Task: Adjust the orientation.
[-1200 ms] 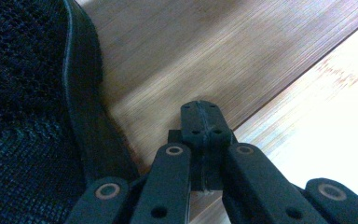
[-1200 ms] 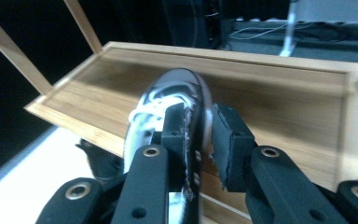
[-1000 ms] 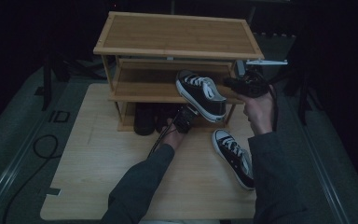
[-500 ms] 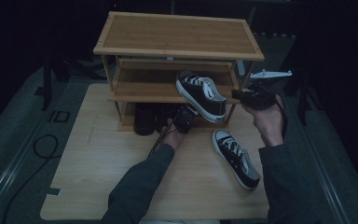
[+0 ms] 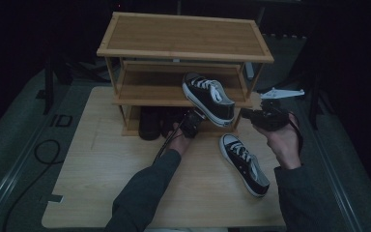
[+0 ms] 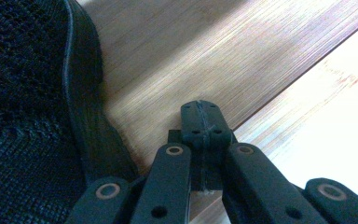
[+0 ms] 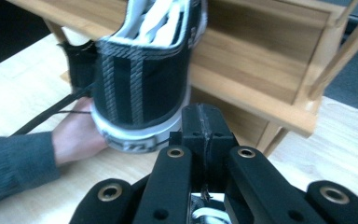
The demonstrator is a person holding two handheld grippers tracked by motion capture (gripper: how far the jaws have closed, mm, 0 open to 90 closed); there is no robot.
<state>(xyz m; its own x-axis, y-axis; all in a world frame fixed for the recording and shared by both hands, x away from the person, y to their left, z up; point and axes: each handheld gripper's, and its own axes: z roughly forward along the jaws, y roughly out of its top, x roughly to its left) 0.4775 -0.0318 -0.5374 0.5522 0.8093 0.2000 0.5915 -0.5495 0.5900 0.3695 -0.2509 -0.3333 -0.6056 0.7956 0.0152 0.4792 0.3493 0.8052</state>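
Note:
A black-and-white sneaker (image 5: 207, 95) lies on the middle shelf of the wooden shoe rack (image 5: 183, 36), its heel (image 7: 140, 84) hanging over the front edge. Its mate (image 5: 244, 163) lies on the table at the right. My left gripper (image 5: 191, 125) is at the bottom shelf, below that heel. Its jaws are shut on nothing (image 6: 200, 116), beside a black mesh shoe (image 6: 28, 102). My right gripper (image 5: 263, 117) hovers to the right of the shelved sneaker, shut and empty (image 7: 201, 123), a short way from the heel.
Dark shoes (image 5: 149, 123) stand on the rack's bottom shelf. The rack sits at the back of a light wooden tabletop (image 5: 101, 169). A black cable (image 5: 43, 154) lies on the grey floor at the left.
My right gripper has drawn back from the shelved sneaker's heel, moving right and toward the person. The sneaker stays on the shelf. The left hand has not moved.

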